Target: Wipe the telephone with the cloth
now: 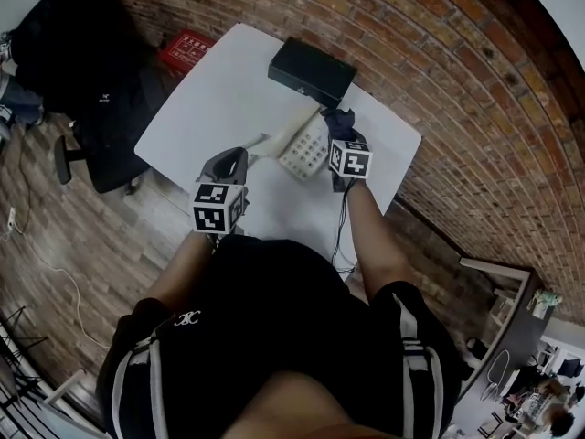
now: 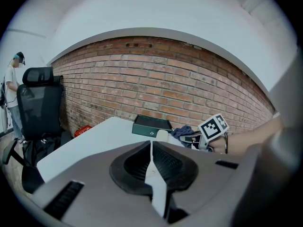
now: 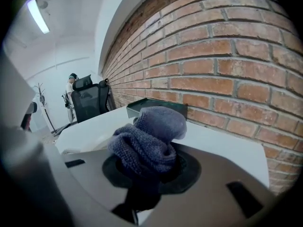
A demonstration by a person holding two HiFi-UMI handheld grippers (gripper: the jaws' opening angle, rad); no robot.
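Pinching cloth (image 3: 147, 137) by telephone (image 1: 304, 151) and box (image 1: 311, 69): right hand-held gripper (image 1: 342, 135); left hand-held gripper (image 2: 151, 148) closed.

One white surface (image 1: 210, 99) carries one cream telephone (image 1: 306, 149) and one flat black box (image 1: 311, 69). There are two grippers, the left gripper (image 1: 239, 160) and the right gripper (image 1: 338, 119), and one blue-grey cloth (image 3: 149, 136). Around them are one black office chair (image 2: 40, 103), one red box (image 1: 187, 48) and one person (image 2: 10, 86) standing far off.
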